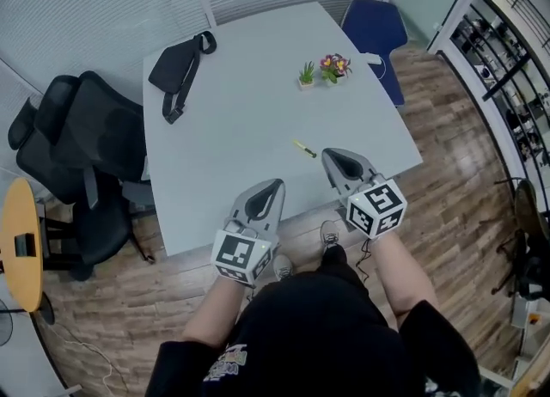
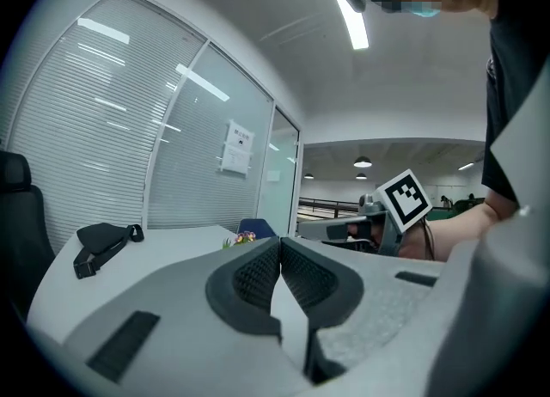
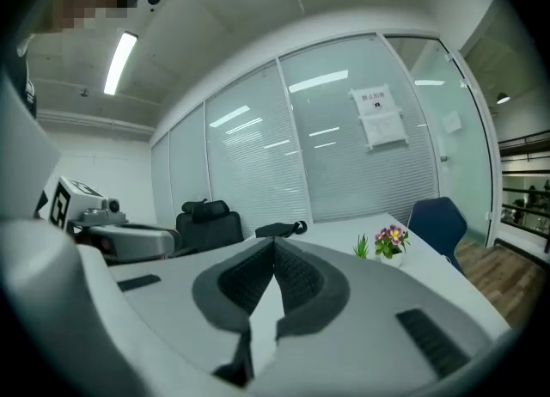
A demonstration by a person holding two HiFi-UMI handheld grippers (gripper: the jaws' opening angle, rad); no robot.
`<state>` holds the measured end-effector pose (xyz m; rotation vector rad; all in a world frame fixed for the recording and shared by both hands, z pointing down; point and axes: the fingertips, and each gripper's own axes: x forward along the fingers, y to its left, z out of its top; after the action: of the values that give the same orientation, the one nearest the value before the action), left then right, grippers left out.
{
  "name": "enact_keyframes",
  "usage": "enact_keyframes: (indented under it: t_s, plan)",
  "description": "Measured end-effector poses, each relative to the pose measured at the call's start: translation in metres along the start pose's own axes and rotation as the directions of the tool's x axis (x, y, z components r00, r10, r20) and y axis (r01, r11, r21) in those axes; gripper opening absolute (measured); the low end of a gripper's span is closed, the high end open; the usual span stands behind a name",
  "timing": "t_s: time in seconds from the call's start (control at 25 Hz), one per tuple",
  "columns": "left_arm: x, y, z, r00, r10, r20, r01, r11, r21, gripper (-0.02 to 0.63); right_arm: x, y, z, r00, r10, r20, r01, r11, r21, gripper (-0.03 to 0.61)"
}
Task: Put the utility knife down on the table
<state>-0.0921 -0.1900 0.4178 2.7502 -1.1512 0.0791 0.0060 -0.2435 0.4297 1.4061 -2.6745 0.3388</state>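
Utility knife (image 1: pixel 304 148) lies flat on the grey table (image 1: pixel 232 129), just beyond the tip of your right gripper (image 1: pixel 332 157), whose jaws are pressed together on nothing. Your left gripper (image 1: pixel 272 186), likewise closed and empty, hovers over the near table edge, apart from the knife. With neither tool touching the knife and both held close to your body, the putting-down looks complete. A black bag (image 1: pixel 176 64) and potted plants (image 1: pixel 322 69) stand far across the table.

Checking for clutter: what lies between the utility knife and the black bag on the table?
Nothing. In the head view, only bare tabletop runs from the utility knife to the black bag.
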Motion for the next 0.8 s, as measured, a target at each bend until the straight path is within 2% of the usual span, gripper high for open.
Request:
enact_keyframes:
  t_s: [0.2,0.4,0.8]
  plan:
    - [-0.017,-0.010,0.009,0.999,-0.051,0.007,0.051,0.998,0.031,0.006,-0.040,0.031,0.031,0.996,-0.042,0.083,0.045,0.998,-0.039,0.003]
    - [-0.030,-0.020,0.010,0.998,-0.059,0.009,0.059,0.998,0.031,0.006,-0.063,0.051,0.032,0.995,-0.046,0.094,0.050,0.998,-0.047,0.003]
    - [-0.041,-0.073,0.007,0.999,0.034,0.017,-0.034,0.999,0.020,0.006,-0.115,0.052,0.034,0.994,0.029,0.107,-0.022,0.998,-0.066,0.003]
